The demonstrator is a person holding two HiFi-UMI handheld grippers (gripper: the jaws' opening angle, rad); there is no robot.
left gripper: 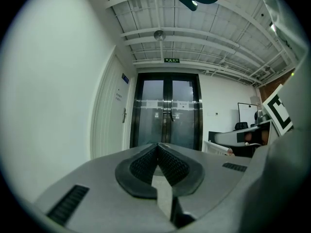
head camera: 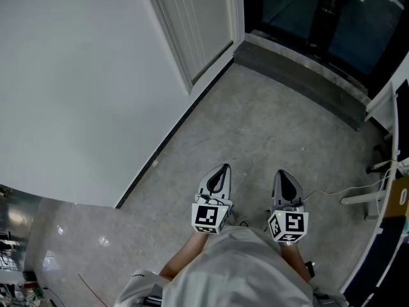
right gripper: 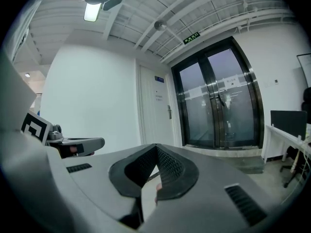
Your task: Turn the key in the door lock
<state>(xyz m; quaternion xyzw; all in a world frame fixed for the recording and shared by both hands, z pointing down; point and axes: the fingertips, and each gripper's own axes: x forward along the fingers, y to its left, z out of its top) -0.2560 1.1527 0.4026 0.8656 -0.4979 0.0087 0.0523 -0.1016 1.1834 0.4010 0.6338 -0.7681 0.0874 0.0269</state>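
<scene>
Grey speckled floor [head camera: 255, 126] runs from the person's feet to a dark raised threshold [head camera: 300, 75] at its far edge, where glass double doors [left gripper: 167, 118] stand shut under a green exit sign [left gripper: 171, 60]. Along the floor's left edge a white wall [head camera: 77, 88] leads to the white door [head camera: 192, 24], which sits in the far left corner just beside the glass doors. Its handle [right gripper: 169, 112] shows as a small metal lever on the side nearest the glass. The lock and any key in it are too small to make out.

The left gripper [head camera: 222, 167] and the right gripper [head camera: 282, 171] are held side by side over the near middle of the floor, well apart from the door and pointing towards the far edge. Each carries its marker cube, left [head camera: 209, 215] and right [head camera: 289, 224], close to the person's pale shirt [head camera: 236, 267].

In the left gripper view the ribbed black pads [left gripper: 167, 164] meet at their tips with nothing between them. In the right gripper view the pads [right gripper: 165, 166] likewise meet at the tips, and that gripper is empty as well.

A thin cable [head camera: 332, 190] lies along the floor's right edge, near white furniture [head camera: 383, 107].
</scene>
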